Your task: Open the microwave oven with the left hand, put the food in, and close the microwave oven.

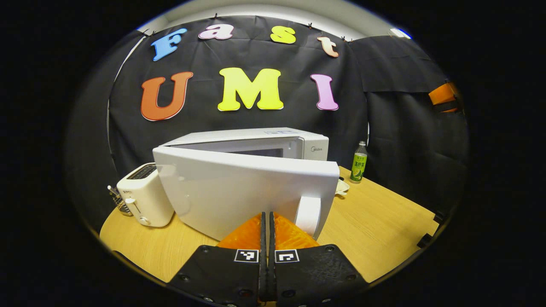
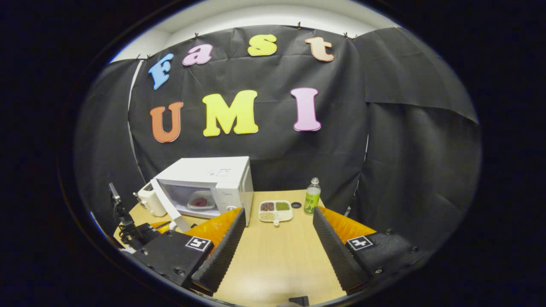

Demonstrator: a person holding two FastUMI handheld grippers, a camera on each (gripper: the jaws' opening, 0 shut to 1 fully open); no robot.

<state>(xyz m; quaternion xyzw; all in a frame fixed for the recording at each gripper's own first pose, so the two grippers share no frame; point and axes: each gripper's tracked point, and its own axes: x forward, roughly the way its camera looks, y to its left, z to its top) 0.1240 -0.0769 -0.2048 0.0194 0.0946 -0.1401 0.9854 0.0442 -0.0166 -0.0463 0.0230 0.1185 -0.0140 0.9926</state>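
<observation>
Pressing door (image 1: 239, 192): left tool (image 1: 267, 221) closed, empty; right tool (image 2: 277, 238) wide open.

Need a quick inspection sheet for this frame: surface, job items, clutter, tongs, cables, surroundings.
Surface: light wooden table, bare in front.
Job's things: white microwave oven, door swung partly open; reddish food on a plate inside.
Clutter: white toaster; green drink bottle; white divided tray of grains; small dark round thing.
Grippers: left tongs shut, empty, by the door's white handle; right tongs open, empty.
Cables: nothing seen.
Surroundings: black cloth booth wall.
</observation>
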